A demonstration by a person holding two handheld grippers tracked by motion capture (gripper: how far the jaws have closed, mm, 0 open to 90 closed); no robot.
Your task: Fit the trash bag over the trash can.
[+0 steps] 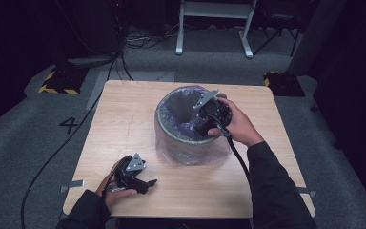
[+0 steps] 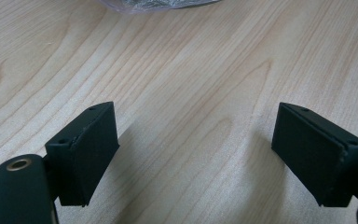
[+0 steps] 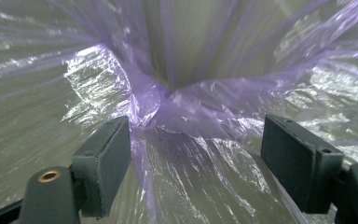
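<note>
Right gripper (image 3: 196, 154) spread inside one grey bin (image 1: 171, 138), its one crinkled purple liner (image 3: 177, 98) bunched; left gripper (image 2: 196, 154) spread over worktop (image 2: 177, 84) near front-left corner.

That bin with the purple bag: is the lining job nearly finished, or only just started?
Well along, it seems. The purple bag already hangs over the grey bin rim and down its outside. In hand: the right claw, jaws open, is down inside, apparently pushing the plastic toward the bottom. The left claw rests open on the table, holding nothing. Left: the bunched film inside probably needs smoothing flat.
</note>
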